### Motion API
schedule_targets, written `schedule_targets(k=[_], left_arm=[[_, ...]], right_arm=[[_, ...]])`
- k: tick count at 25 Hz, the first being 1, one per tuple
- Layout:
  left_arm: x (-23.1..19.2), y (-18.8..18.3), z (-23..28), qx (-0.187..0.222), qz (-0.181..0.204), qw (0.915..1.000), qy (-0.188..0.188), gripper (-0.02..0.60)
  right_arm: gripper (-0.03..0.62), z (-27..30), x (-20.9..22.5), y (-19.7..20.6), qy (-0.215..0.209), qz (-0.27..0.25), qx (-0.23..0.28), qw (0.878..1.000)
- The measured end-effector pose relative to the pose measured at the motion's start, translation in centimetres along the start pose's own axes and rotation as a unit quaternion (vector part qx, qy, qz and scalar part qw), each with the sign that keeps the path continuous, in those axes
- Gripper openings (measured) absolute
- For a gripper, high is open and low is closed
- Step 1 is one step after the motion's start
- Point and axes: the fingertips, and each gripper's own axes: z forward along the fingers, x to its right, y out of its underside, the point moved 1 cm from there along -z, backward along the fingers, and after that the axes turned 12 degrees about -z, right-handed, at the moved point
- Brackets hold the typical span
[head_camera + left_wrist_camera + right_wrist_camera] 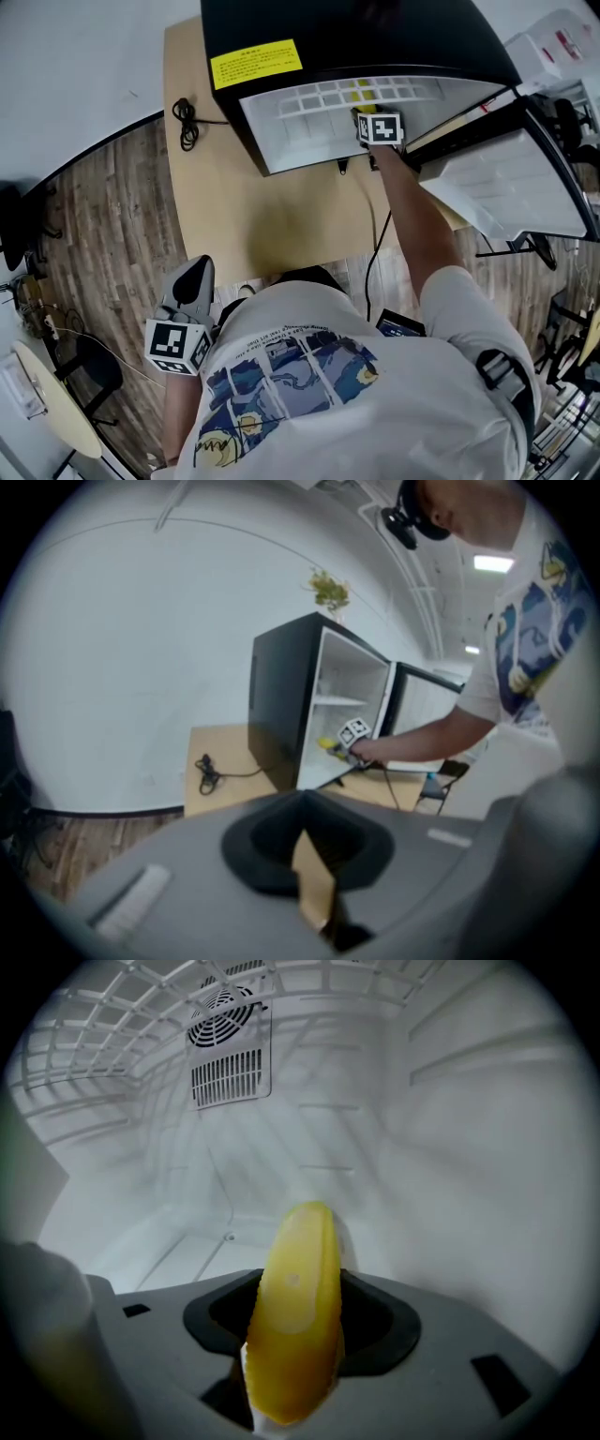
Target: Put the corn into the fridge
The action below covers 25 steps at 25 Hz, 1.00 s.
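While my right gripper (367, 120) is clamped on the corn (292, 1321) inside the fridge (328, 37), I'd lower gently to its floor (178, 1241) before releasing; left gripper (190, 286) hangs closed, empty.

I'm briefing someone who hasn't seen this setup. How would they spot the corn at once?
Find the black fridge on the pale wooden table, its door swung open. Inside its white compartment the right gripper is shut on the corn, a smooth yellow cob, the only coloured thing in there.
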Motion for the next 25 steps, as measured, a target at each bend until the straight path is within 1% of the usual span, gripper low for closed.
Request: schedule_targets(k=[4, 11, 17, 25], left_arm=[[-0.1, 0.1, 0.0, -0.003, 0.001, 1.0, -0.004, 0.009], [0.0, -0.4, 0.4, -0.004, 0.008, 1.0, 0.002, 0.009], [-0.2, -0.5, 0.5, -0.003, 0.012, 0.9999, 0.005, 0.009], [-0.7, -0.3, 0.1, 0.0, 0.015, 0.9998, 0.013, 0.009]], right_arm=[[0.241, 0.2, 0.0, -0.1, -0.003, -0.004, 0.002, 1.0], [0.241, 0.1, 0.1, -0.1, -0.005, 0.004, 0.005, 1.0], [0.249, -0.2, 0.1, -0.1, 0.003, 0.012, 0.015, 1.0], [0.25, -1.9, -0.4, 1.3, 0.01, 0.031, 0.024, 0.999]])
